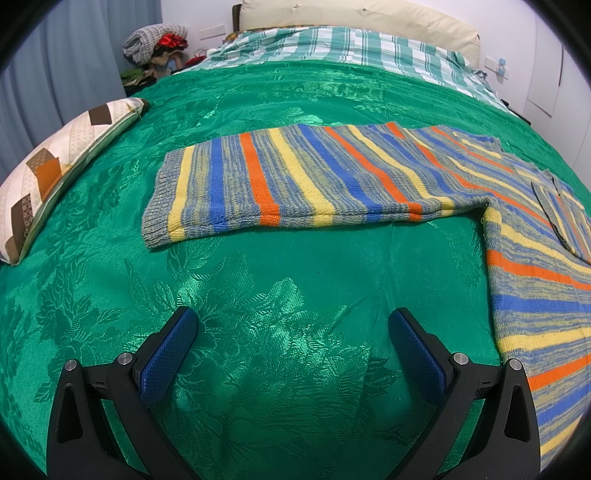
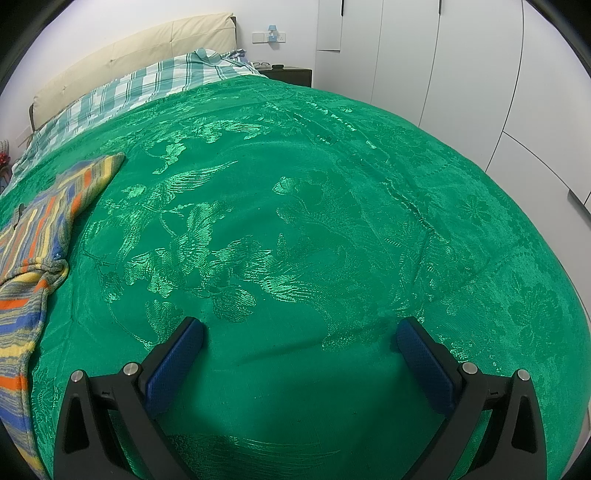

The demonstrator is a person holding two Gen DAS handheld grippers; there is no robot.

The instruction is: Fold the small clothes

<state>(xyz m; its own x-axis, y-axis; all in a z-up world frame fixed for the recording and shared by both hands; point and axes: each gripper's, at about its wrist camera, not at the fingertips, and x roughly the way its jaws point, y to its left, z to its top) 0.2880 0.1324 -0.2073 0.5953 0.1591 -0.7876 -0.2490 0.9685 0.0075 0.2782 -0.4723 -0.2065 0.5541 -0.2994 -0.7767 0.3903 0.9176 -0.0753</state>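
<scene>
A striped knit sweater (image 1: 314, 177) in blue, yellow, orange and grey lies flat on the green bedspread (image 1: 258, 295). One sleeve stretches to the left and its body runs down the right edge of the left wrist view. My left gripper (image 1: 293, 325) is open and empty over bare bedspread, just in front of the sleeve. In the right wrist view the sweater (image 2: 33, 251) lies at the far left. My right gripper (image 2: 299, 332) is open and empty over the bedspread (image 2: 332, 221), well to the right of the sweater.
A patchwork cushion (image 1: 55, 173) lies at the bed's left edge. A plaid quilt (image 1: 332, 44) and cream headboard (image 1: 351, 14) are at the far end. A clothes pile (image 1: 155, 48) stands by the curtain. White wardrobes (image 2: 461, 55) and a dark nightstand (image 2: 291, 75) are on the right.
</scene>
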